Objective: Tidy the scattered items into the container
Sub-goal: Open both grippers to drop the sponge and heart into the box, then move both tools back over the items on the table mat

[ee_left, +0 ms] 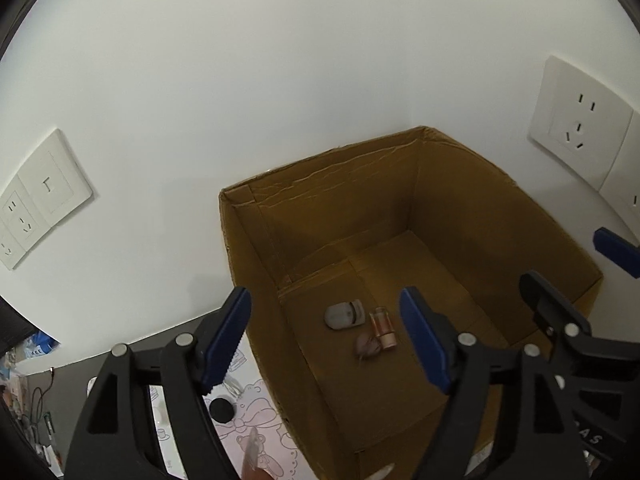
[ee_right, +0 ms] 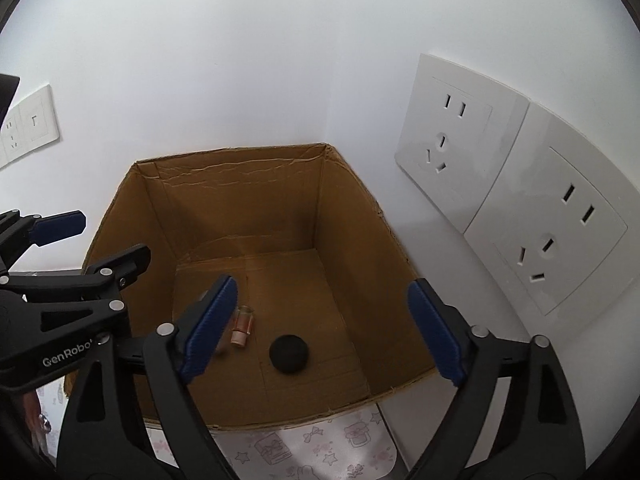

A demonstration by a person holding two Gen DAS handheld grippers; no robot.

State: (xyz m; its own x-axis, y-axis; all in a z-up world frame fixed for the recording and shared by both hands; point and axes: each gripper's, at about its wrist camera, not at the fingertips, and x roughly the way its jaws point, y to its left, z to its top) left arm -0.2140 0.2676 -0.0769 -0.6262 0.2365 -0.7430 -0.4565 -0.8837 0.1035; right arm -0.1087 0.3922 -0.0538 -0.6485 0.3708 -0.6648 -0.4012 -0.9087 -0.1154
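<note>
An open cardboard box (ee_left: 256, 248) (ee_right: 360, 208) stands in the wall corner. On its floor lie a white oval item (ee_left: 344, 314), a small clear bottle with pink cap (ee_left: 383, 327) (ee_right: 243, 325) and a pinkish crumpled item (ee_left: 368, 346). The right wrist view also shows a black round object (ee_right: 289, 353) on the box floor. My left gripper (ee_left: 326, 340) is open and empty above the box's left wall. My right gripper (ee_right: 322, 330) is open and empty above the box; it shows in the left wrist view (ee_left: 576, 272).
White walls with sockets (ee_left: 580, 124) (ee_right: 448, 140) flank the box. A pink patterned mat (ee_left: 256, 420) (ee_right: 312, 452) lies under and in front of the box, with a black round cap (ee_left: 221, 409) and a small white item (ee_left: 163, 434) on it. Clutter sits far left.
</note>
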